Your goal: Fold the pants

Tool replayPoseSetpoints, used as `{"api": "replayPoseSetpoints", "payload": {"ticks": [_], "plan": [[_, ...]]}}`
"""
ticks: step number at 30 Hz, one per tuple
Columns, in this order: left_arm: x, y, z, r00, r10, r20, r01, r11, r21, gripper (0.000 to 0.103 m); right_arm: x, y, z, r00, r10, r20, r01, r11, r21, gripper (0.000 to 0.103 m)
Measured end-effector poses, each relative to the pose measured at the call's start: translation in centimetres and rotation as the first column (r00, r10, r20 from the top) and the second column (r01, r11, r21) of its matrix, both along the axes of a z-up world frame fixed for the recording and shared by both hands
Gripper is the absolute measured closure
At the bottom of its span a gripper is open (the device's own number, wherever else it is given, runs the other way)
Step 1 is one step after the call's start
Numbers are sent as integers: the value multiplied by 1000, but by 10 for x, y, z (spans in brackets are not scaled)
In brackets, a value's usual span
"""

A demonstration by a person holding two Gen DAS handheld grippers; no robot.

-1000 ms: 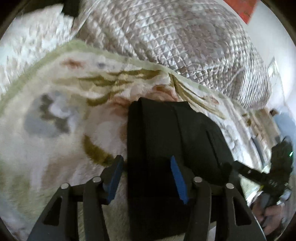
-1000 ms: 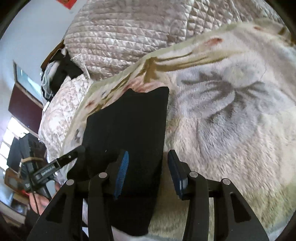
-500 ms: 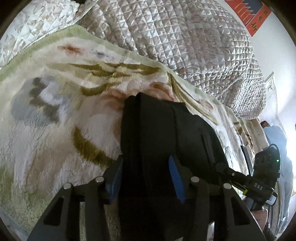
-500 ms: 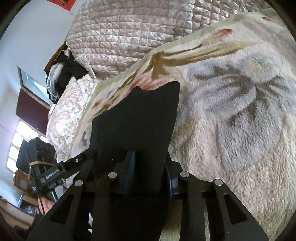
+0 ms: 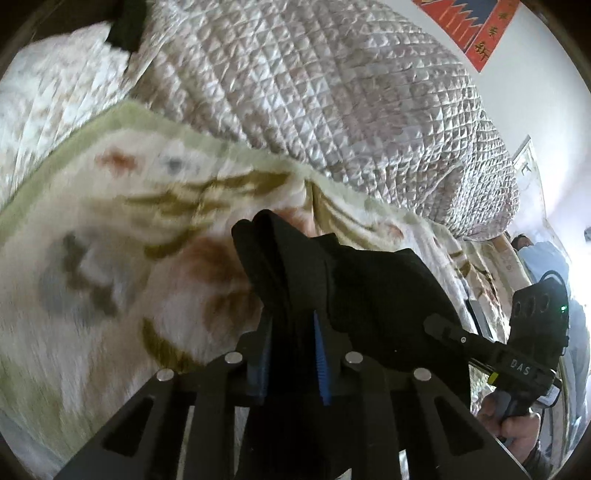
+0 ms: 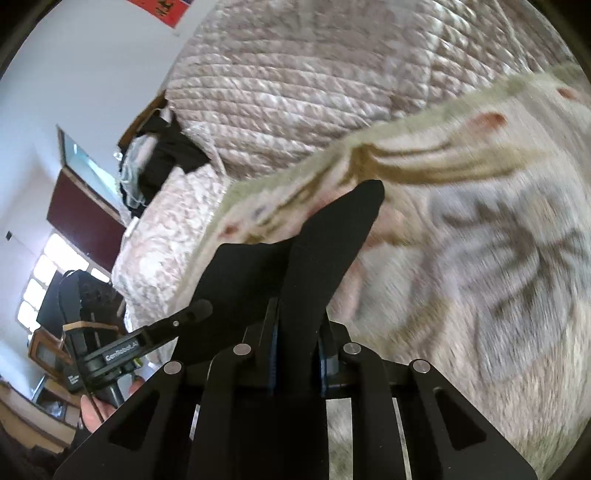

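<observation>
The black pants (image 5: 373,291) are folded into a narrow strip and lifted off a fluffy floral blanket (image 5: 110,266). My left gripper (image 5: 291,343) is shut on the near left corner of the pants. My right gripper (image 6: 297,347) is shut on the near right corner of the pants (image 6: 325,243). The far end of the pants hangs toward the blanket (image 6: 480,258). The right gripper also shows at the right of the left wrist view (image 5: 443,328), and the left gripper shows at the left of the right wrist view (image 6: 192,312).
A bulky quilted comforter (image 5: 314,92) lies piled behind the blanket. Dark clothes (image 6: 162,158) lie at its left end. A white wall with a red hanging (image 5: 469,29) stands behind. Furniture and a window (image 6: 55,273) are at the far left.
Both grippers closed on the near edge of the pants and lifted it. The pants rose off the blanket and bunched between the grippers.
</observation>
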State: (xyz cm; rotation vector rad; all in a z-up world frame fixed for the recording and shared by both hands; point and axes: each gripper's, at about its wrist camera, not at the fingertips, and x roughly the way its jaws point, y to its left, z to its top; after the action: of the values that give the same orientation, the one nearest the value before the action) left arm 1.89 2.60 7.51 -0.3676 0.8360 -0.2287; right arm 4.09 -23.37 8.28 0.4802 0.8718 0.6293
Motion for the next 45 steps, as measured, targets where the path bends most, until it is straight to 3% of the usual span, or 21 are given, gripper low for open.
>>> {"api": "replayPoseSetpoints", "payload": {"ticks": [8,13,16,18,24,30,35,40,45], "plan": [[56,21,17,999,17,30,-19,999,51,81,54,26,10,999,30,42,-29,1000,-7,87],[88,28,-6,998,56,-8,-55,993,101,80,94,46,-17,998,53,18,-51,996,-74,86],[94,32,-29,994,88,-65,-78,986,146,75,103,46,-38,999,24,-24,-27,989,-145,78],[91,37,-31,992,101,-74,-90,986,138,73,101,37,-41,1000,2,-19,-4,989,-145,72],[63,42,-16,989,147,-27,-139,971,193,74,75,22,-11,994,-58,93,80,962,-261,72],[15,18,0,995,71,74,-86,971,222,74,24,49,1,983,55,176,14,931,-366,77],[6,1,-26,998,61,16,-63,951,302,74,5,67,-29,982,132,137,-55,887,-459,78],[-9,7,-16,995,95,36,-101,953,287,74,-5,60,-9,978,122,170,-35,897,-441,78],[-27,3,-26,991,132,-5,-125,948,292,74,-28,55,-6,979,115,171,-25,890,-456,74]]}}
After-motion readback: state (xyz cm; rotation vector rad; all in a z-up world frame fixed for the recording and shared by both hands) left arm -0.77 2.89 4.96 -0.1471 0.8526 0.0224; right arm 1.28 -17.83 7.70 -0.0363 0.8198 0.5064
